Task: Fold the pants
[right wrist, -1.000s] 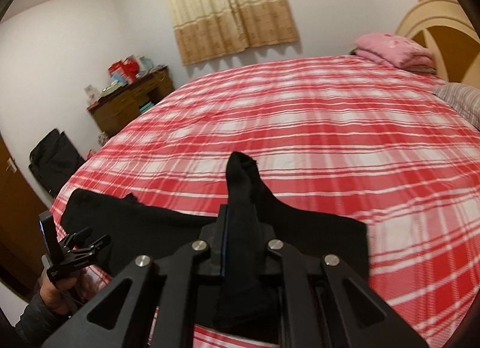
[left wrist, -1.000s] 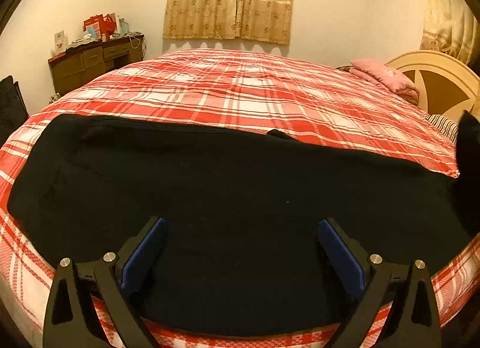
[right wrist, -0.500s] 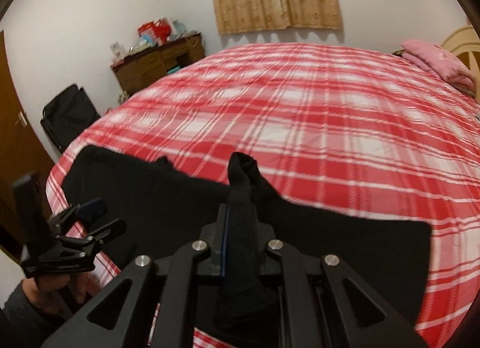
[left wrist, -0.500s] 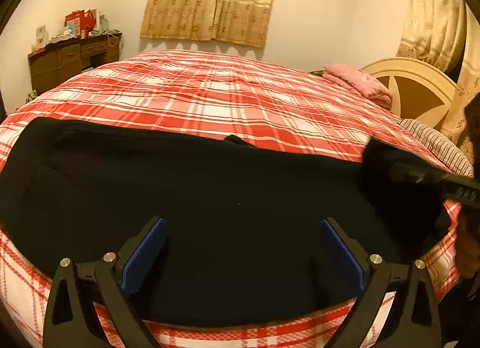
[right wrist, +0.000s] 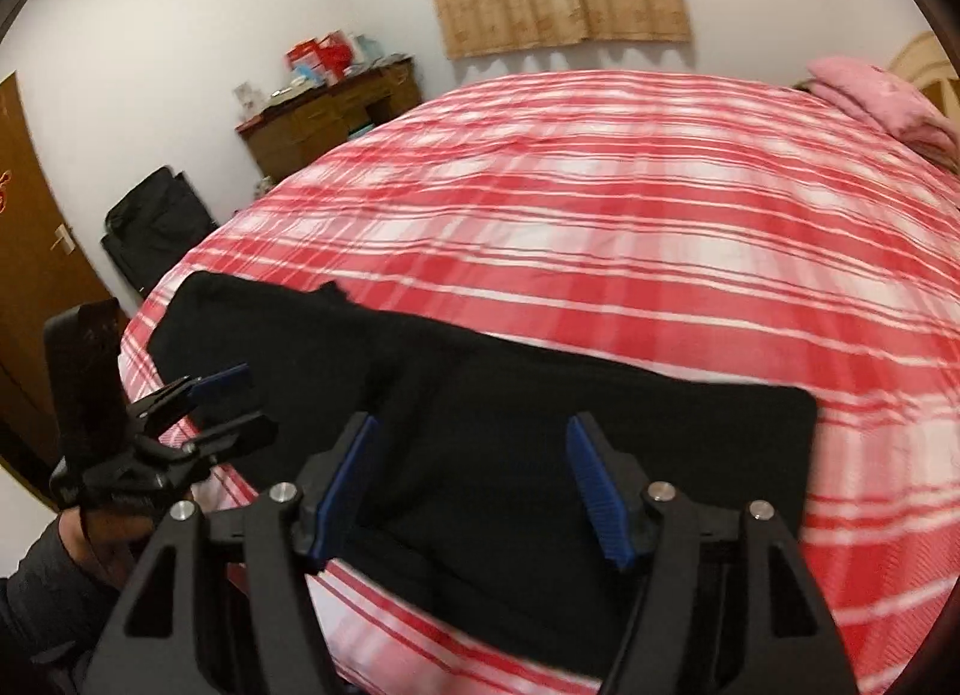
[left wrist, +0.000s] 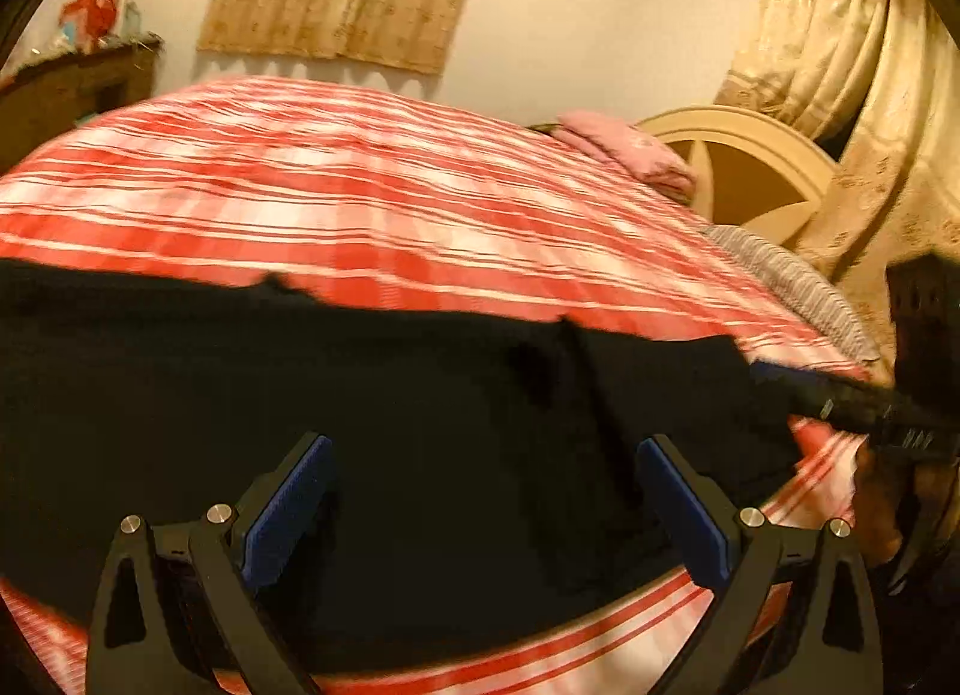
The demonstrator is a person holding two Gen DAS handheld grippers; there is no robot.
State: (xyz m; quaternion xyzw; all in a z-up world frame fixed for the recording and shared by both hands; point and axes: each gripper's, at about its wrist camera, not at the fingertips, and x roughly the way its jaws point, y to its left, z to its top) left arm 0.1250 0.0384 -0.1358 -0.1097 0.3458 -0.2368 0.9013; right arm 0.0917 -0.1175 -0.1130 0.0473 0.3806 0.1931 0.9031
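The black, soft knit fabric pants lie flat on the red-and-white plaid bed cover, along the near edge of the bed. Their long axis runs parallel to that edge, left to right in both views. One end lies at the left by the left gripper; the squared-off end lies at the right. Which end is the waistband cannot be told.

Right gripper: the jaws are opening. The cloth lies below and between them, and the blue pads do not press on it. Nothing is held.

Left gripper: the jaws stand wide apart over the middle of the pants and hold nothing.

Handling, as judged: the cloth is light, limp and non-fragile. It will sag and drape from any single grip point, and it may drag on the bed cover. A ridge of doubled cloth runs across the garment, which suggests that one layer already lies over another.

Grip points, as judged: take an end hem at its two corners, one gripper at each. Pinch all layers together. Carry the end along the long axis.
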